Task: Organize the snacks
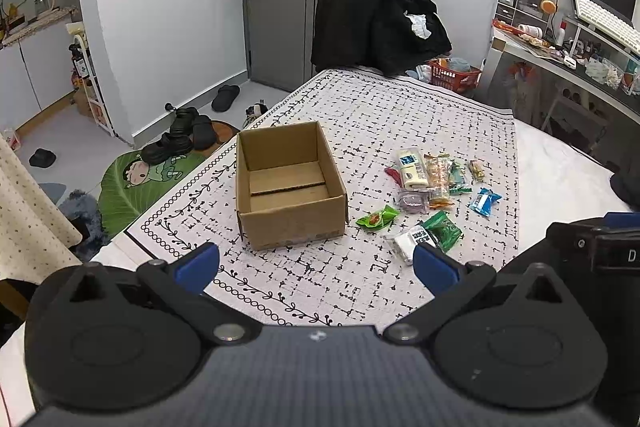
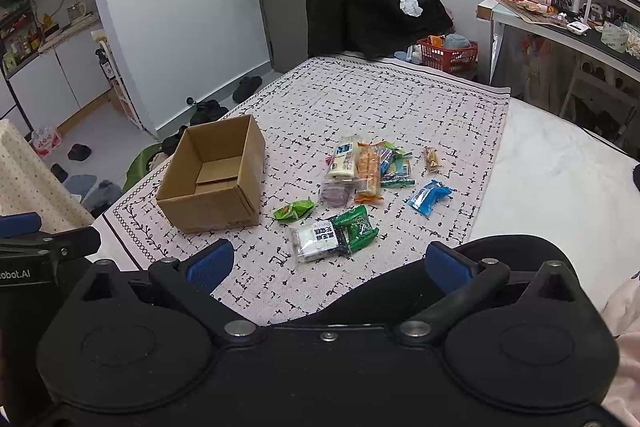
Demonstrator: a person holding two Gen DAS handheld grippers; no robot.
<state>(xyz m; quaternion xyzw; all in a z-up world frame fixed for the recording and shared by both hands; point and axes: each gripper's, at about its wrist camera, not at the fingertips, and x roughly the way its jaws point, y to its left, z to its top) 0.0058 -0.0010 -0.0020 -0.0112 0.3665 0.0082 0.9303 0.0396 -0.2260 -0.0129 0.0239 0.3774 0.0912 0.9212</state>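
The box (image 1: 290, 187) sits open and empty at the left of the patterned cloth (image 1: 360, 115) spread on the bed (image 2: 560, 167), its flaps folded down inside. It looks like light, stiff cardboard that would slide if nudged, so drops should come from above, not by pushing against a wall.

Just right of it lies a small green pack (image 2: 293, 209), puffy and crinkly, likely to slip; a pinch across its sealed end seems safest. Nearer the camera, a white pack (image 2: 318, 239) touches a dark green pack (image 2: 357, 228); both are flat, soft film, probably best taken by a raised edge. Behind them a pile (image 2: 366, 167) of overlapping wrappers holds a cream pack and an orange one, perhaps crackers, which could crush under a hard squeeze. Right of the pile lie a blue pack (image 2: 428, 195) and, further back, a tiny gold one (image 2: 432, 159), each lying apart and easy to reach.

All look light. The left gripper (image 1: 316, 269) and the right gripper (image 2: 328, 267) both hover short of the snacks, jaws spread wide, holding nothing.
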